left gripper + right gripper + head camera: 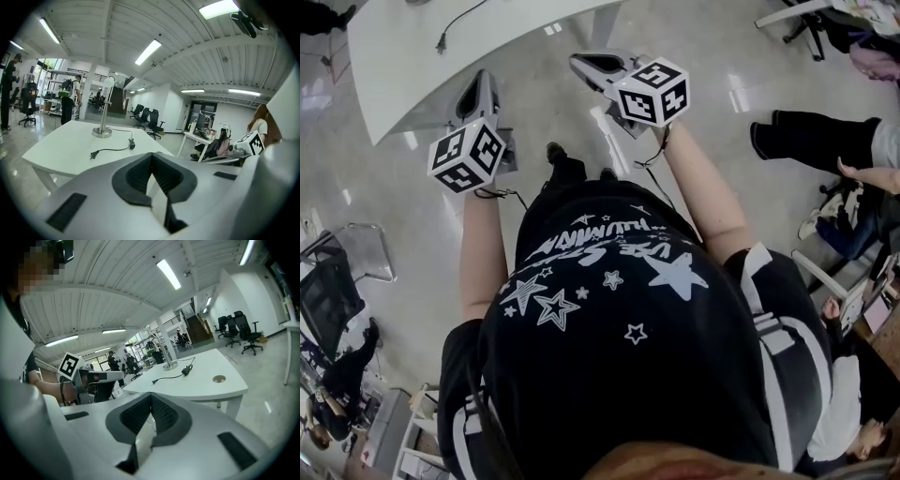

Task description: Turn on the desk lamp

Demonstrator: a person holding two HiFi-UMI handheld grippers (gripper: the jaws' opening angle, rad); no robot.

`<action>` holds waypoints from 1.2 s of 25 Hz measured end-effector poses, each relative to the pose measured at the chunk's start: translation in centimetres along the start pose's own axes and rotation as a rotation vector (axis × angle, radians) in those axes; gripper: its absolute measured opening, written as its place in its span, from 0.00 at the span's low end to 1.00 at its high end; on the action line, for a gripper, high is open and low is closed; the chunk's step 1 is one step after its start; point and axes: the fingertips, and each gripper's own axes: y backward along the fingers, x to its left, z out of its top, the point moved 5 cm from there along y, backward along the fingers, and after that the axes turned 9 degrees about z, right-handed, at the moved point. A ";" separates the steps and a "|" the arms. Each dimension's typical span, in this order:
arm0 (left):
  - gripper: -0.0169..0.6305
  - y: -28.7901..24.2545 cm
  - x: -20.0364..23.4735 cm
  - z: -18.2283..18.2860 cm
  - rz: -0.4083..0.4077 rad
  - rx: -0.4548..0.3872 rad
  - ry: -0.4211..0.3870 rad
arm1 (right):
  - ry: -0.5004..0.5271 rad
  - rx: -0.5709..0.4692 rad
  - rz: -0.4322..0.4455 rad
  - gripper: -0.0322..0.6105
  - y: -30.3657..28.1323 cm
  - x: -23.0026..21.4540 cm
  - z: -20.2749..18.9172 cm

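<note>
Left gripper (pixel 151 158) has its jaws together, empty; my right gripper (pixel 151 398) likewise. I see the desk lamp (pixel 105 110) standing far across the white table (pixel 56 145).

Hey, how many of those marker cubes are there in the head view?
2. One marker cube sits on the left gripper, at the view's left. The other sits on the right gripper, at upper right. Nothing suggests a hidden one.
</note>
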 end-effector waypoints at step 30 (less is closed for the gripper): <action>0.04 9.6 -11.5 -4.7 -0.057 -0.081 0.003 | 0.187 -0.031 0.023 0.06 12.1 5.6 -4.3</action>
